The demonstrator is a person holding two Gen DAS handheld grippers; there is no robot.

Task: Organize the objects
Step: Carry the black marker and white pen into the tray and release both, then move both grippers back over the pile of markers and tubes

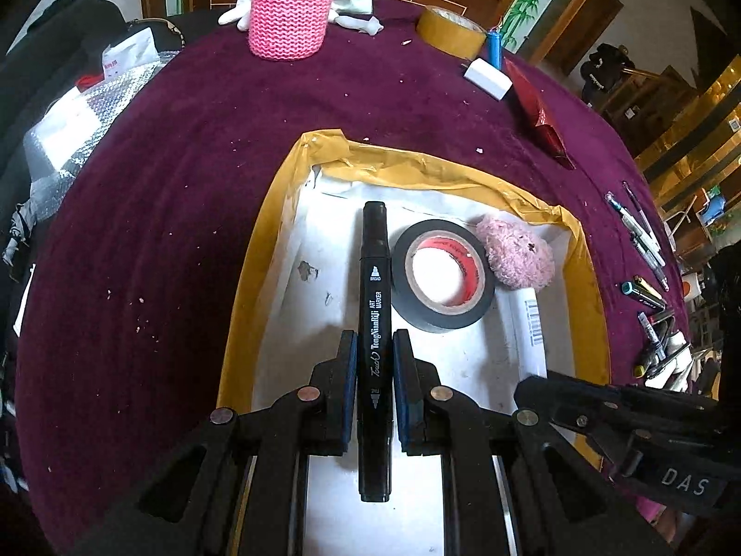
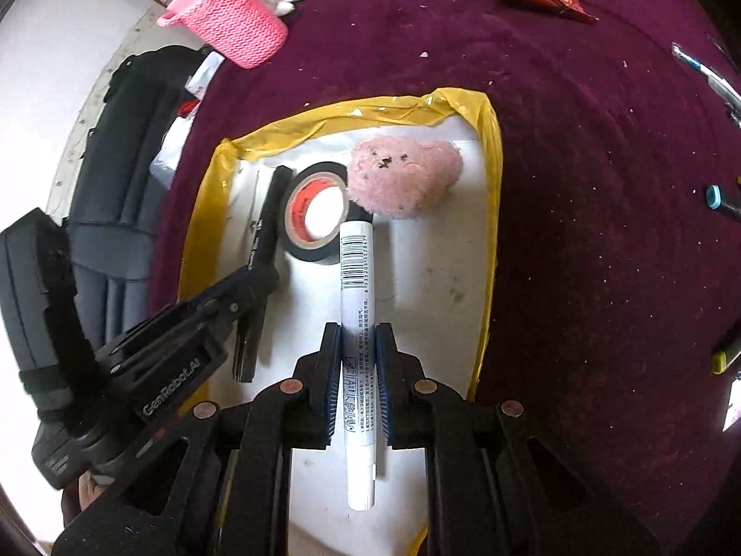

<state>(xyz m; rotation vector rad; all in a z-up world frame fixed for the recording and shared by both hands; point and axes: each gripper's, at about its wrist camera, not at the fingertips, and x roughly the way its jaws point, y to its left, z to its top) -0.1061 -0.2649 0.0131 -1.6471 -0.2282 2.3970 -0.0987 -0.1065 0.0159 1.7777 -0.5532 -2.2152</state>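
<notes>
Maroon cloth covers the desk [image 1: 185, 185], speckled with white crumbs. Centre of both views: shallow tray [image 1: 259, 250] with a yellow-taped rim and white floor.

Left gripper [image 1: 375, 361]: jaws narrow, clamped on a black art marker [image 1: 374, 306] at mid-barrel, blue pads touching both sides. Marker runs straight ahead along the jaws, over the tray floor. I can't tell if it touches the floor.

Right gripper [image 2: 359, 352]: jaws narrow, clamped on a white marker [image 2: 356, 287] with a barcode label, also pointing straight ahead over the tray. Its far tip sits at the edge of the black tape roll [image 2: 315, 213].

Tape roll lies flat in the tray, red inner core, just right of the black marker ahead of the left jaws, and ahead-left of the right jaws. Pink plush bear head [image 2: 403, 176] is touching the roll on its far-right side, near the tray's far right corner.

Beyond the tray, seen from the left jaws: pink knitted cup [image 1: 292, 4] far ahead, white glove [image 1: 352, 4] behind it, brown packing tape roll [image 1: 449, 30], blue cylinder [image 1: 494, 48], white eraser-like block [image 1: 486, 76] and red packet [image 1: 537, 111] ahead-right. Loose pens [image 1: 643, 241] lie on the cloth well right of the tray.
</notes>
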